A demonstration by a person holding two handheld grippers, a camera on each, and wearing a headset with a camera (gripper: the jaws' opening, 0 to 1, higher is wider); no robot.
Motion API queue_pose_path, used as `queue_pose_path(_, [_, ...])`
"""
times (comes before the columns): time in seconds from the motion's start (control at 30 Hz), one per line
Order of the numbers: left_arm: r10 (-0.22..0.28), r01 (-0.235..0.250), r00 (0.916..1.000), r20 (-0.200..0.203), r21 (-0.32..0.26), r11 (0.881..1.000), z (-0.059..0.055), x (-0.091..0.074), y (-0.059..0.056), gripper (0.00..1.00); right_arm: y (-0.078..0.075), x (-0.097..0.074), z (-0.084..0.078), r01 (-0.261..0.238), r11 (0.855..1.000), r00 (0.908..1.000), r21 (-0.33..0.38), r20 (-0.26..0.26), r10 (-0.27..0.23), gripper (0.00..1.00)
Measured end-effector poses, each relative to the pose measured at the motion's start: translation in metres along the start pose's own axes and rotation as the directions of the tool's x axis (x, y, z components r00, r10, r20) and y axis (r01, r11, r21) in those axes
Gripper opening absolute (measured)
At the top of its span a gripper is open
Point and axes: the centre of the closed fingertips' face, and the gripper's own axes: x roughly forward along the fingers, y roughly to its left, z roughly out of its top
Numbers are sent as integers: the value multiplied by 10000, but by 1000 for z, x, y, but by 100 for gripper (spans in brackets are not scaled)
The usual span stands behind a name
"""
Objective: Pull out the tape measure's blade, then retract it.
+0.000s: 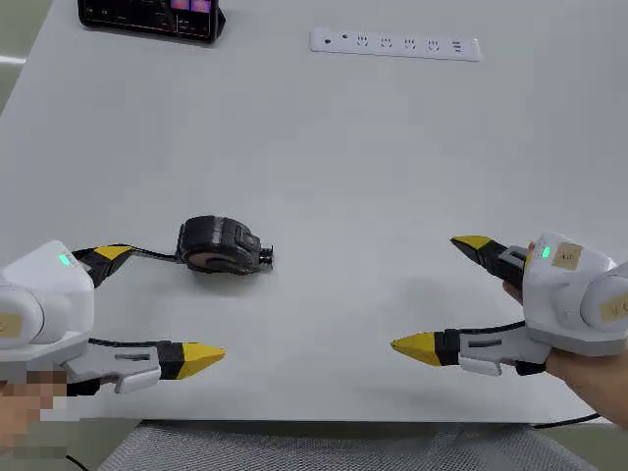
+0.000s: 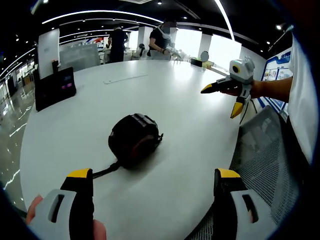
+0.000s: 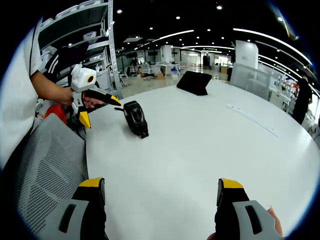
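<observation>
From the head view, one tape measure (image 1: 221, 245) lies on the white round table (image 1: 353, 167), at about 9 o'clock from the middle of the picture. It has a squat, black, rounded case, lying on its side, with a brownish disc on the upturned face. The blade is wound in, and a small dark end hook sits at the mouth, which points to 3 o'clock. A thin black wrist cord (image 1: 157, 254) trails off toward 9 o'clock.

There are two grippers, white-bodied with black jaws and yellow tips. The left gripper (image 1: 157, 305) is at 8 o'clock, its jaws spread wide and holding nothing. Its far tip is just beside the end of the cord; I cannot tell if they touch. The right gripper (image 1: 442, 292) is at 4 o'clock, also splayed and empty, well apart from the tape measure.

One white power strip (image 1: 395, 44) lies at 12 o'clock, and one black tablet (image 1: 152, 18) at 11 o'clock.

In the left gripper view, the tape measure sits just ahead between the parted jaws, nearer the 7 o'clock one, and the cord runs to that tip. The right gripper hangs at 2 o'clock with its jaws apart.

In the right gripper view, the tape measure lies at 11 o'clock, with the left gripper just beyond it at 10 o'clock. The view's own jaws stand wide with bare table between them.
</observation>
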Motion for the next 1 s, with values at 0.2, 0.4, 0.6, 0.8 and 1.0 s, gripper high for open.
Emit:
queue_pose_path(0.2, [-318, 312, 9991, 266, 220, 9993, 7, -3, -6, 99, 3, -3, -4, -42, 10000, 10000, 85, 8, 42, 94])
queue_pose_path(0.4, [-537, 522, 9981, 313, 461, 9976, 8, -4, -9, 99, 5, -4, -6, -91, 9998, 9999, 200, 50, 90, 95])
queue_pose_path(0.6, [-621, 600, 9976, 315, 653, 9961, 9, -4, -11, 99, 6, -5, -10, -89, 9996, 10000, 250, 32, 88, 96])
queue_pose_path(0.8, [-729, 703, 9970, 255, 892, 9935, 8, -5, -14, 99, 7, -3, -14, -143, 9994, 9999, 309, 25, 142, 97])
queue_pose_path(1.0, [-792, 769, 9967, 203, 948, 9925, 7, -6, -12, 99, 8, -2, -14, -203, 9992, 9998, 353, -3, 203, 99])
